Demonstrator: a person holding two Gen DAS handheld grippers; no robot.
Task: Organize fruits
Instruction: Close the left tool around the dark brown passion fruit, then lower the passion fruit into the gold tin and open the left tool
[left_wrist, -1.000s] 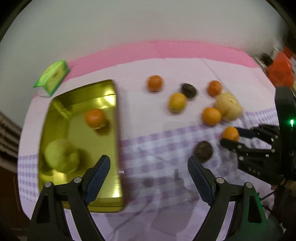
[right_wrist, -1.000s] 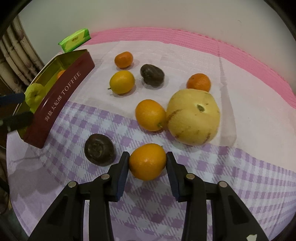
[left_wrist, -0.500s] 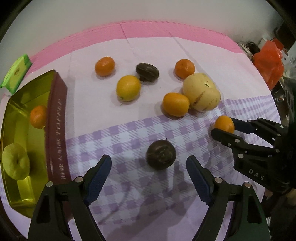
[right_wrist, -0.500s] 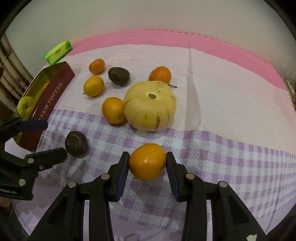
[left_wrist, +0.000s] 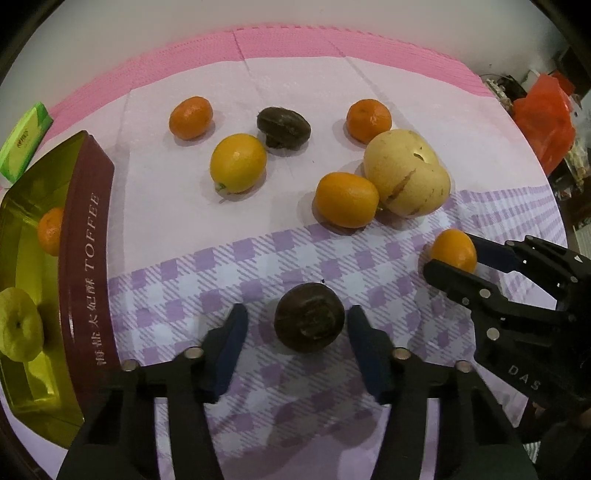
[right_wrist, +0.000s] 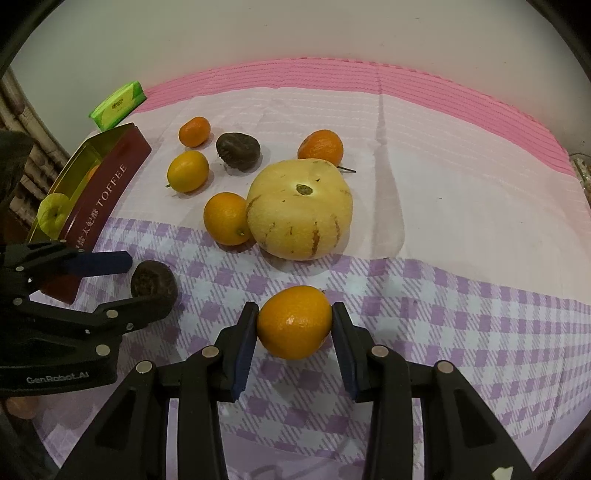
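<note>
Closing our left gripper (left_wrist: 293, 325) on the dark fruit (left_wrist: 309, 317) near the checked cloth's (left_wrist: 258, 258) front edge, we should centre both pads (its narrowing jaws not yet touching) while our right gripper (right_wrist: 294, 323) clamps its orange (right_wrist: 294, 322).

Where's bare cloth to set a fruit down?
Free: plain cloth right of the pale melon, up to the pink mat; checked cloth right of the right gripper. Crowded: between the toffee tin and melon.

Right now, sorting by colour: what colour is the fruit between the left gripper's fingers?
Dark brown fruit, clearest in the left wrist view.
</note>
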